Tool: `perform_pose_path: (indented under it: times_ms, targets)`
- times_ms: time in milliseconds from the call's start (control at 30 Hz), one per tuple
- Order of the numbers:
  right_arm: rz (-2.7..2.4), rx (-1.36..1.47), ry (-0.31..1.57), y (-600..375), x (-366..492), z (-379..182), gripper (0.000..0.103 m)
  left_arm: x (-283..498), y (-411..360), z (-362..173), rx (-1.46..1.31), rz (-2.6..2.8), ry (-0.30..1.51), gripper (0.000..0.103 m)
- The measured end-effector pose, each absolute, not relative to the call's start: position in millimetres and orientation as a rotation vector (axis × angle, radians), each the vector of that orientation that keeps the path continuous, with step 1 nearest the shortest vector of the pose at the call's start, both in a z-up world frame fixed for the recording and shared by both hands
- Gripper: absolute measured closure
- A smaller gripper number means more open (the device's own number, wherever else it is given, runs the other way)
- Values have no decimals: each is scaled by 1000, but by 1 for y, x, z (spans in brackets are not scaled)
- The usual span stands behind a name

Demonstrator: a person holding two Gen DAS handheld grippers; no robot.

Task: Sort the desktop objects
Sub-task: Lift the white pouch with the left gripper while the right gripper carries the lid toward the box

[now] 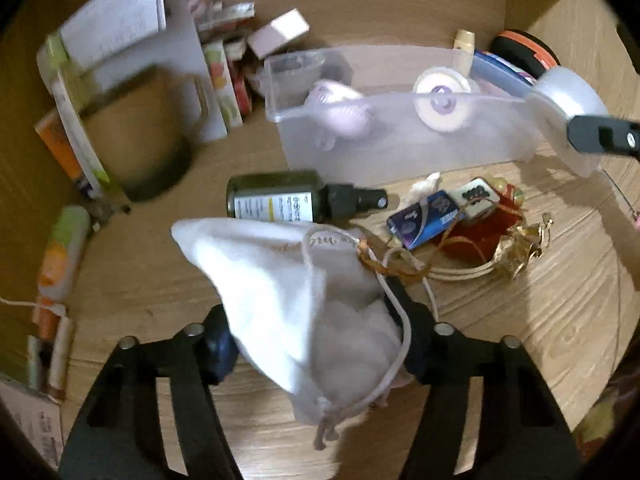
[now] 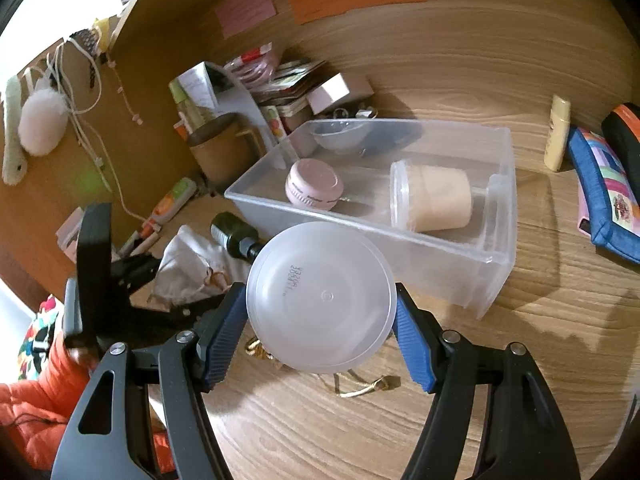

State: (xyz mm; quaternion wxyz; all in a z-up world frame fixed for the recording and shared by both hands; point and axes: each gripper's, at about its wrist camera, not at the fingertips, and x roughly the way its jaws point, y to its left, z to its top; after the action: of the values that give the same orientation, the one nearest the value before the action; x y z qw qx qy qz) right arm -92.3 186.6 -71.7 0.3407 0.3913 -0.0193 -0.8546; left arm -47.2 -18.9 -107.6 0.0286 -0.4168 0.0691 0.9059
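- The right gripper (image 2: 320,344) held a translucent round tub (image 2: 320,296) by its sides, bottom toward the camera; the blue fingers (image 2: 414,350) were spread only as wide as the tub and pressed against it on both flanks; the tub hung above the counter (image 2: 520,360), just short of the near wall of the clear plastic bin (image 2: 492,248).
- The left gripper (image 1: 316,344) was closed on a white drawstring pouch (image 1: 288,296); the soft cloth bulged between the fingers (image 1: 416,340) and drooped below them; its cord hung loose.
- The step in hand appeared to be the placing of the tub in the bin; to do this well, the tub needed to be lifted clear of the near wall before it was advanced; the free floor between the pink compact (image 2: 314,184) and the lidded beige jar (image 2: 430,196) looked narrow, so a slow descent seemed advisable; release should have waited until the tub rested on the bin floor, since a smooth round tub would probably roll.
- The pouch was best kept raised and apart from the dark spray bottle (image 1: 296,200), the battery (image 1: 424,220) and the gold cords (image 1: 456,272) below it; a trailing cord could have snagged them.
- Pose: the right gripper pointed forward and slightly down toward the bin; the left gripper was angled down over the counter clutter, the right one visible to it at the bin's far right end.
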Motion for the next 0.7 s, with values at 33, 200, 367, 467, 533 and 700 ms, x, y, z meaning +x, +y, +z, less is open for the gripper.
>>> perform_pose_path:
  times_ms: [33, 200, 367, 467, 533, 700]
  targets:
    - [-2227, 1015, -55, 187, -93, -70, 36, -45, -19, -106, -1278, 2801, 210, 50]
    - [-2244, 986, -44, 188, -91, -61, 36, -40, -29, -90, -1227, 2818, 101, 62]
    - [-2249, 966, -47, 188, -90, -55, 36, -41, -36, -73, -1164, 2844, 77, 67]
    - [-2249, 961, -49, 188, -90, -54, 36, -40, -36, -60, -1109, 2865, 92, 67]
    - [-2252, 958, -52, 188, -90, -53, 36, -41, -35, -54, -1081, 2871, 98, 67]
    - [-2262, 949, -72, 193, -95, -51, 36, -47, -30, -41, -1034, 2868, 104, 67]
